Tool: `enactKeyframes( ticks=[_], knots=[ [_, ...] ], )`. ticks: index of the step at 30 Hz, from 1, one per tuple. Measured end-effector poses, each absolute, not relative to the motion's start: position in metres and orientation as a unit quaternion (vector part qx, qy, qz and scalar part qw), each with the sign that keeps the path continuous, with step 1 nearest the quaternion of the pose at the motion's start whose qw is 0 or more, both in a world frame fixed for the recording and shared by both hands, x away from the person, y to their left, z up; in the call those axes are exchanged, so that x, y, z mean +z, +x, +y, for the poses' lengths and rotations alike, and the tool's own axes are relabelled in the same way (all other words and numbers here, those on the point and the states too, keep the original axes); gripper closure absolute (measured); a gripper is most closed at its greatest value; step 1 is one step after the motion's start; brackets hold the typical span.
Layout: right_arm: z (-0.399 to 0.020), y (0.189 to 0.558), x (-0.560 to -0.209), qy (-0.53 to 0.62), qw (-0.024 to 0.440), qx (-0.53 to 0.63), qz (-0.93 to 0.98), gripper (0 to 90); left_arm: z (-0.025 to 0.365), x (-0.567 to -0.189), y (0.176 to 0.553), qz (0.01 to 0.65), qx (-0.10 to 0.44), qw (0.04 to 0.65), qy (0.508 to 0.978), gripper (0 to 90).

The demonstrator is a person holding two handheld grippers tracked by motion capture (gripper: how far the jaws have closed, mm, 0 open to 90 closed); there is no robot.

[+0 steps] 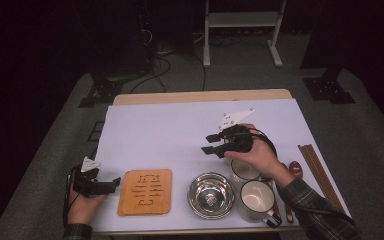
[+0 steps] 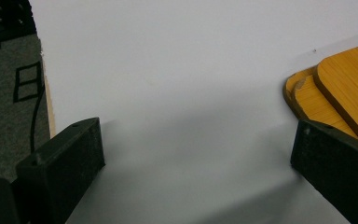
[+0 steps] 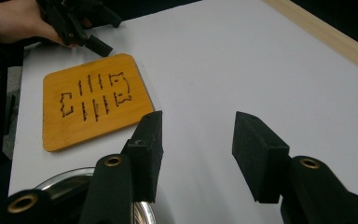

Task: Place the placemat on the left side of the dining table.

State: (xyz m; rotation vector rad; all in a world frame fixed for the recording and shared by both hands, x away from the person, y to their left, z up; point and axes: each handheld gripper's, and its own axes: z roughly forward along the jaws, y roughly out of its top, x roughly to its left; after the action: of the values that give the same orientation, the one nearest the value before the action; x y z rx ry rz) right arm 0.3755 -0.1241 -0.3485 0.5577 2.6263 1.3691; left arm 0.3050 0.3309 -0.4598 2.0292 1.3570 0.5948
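The high view shows right gripper (image 1: 209, 143) above the bowl (image 1: 211, 195), jaws apart, empty. The left gripper (image 2: 196, 154) view shows stacked wooden boards (image 2: 340, 93) past its wide-apart jaws.

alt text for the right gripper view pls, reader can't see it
The right gripper hangs open and empty over a white table. Beyond it lies an orange wooden trivet with cut-out slots, and the rim of a steel bowl shows at the bottom left. At the top left, a hand rests the left gripper near the trivet.
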Motion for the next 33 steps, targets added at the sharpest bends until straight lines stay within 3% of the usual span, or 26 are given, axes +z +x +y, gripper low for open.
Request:
enactKeyframes(
  ticks=[18, 33],
  knots=[
    [-0.078, 0.364, -0.359, 0.142, 0.036, 0.426, 0.893, 76.8, 0.331, -0.46, 0.305, 0.513, 0.225, 0.308, 0.769, 1.1],
    [-0.044, 0.358, -0.363, 0.108, 0.034, 0.41, 0.905, 89.5, 0.331, -0.46, 0.305, 0.513, 0.225, 0.308, 0.769, 1.1]
  ],
)
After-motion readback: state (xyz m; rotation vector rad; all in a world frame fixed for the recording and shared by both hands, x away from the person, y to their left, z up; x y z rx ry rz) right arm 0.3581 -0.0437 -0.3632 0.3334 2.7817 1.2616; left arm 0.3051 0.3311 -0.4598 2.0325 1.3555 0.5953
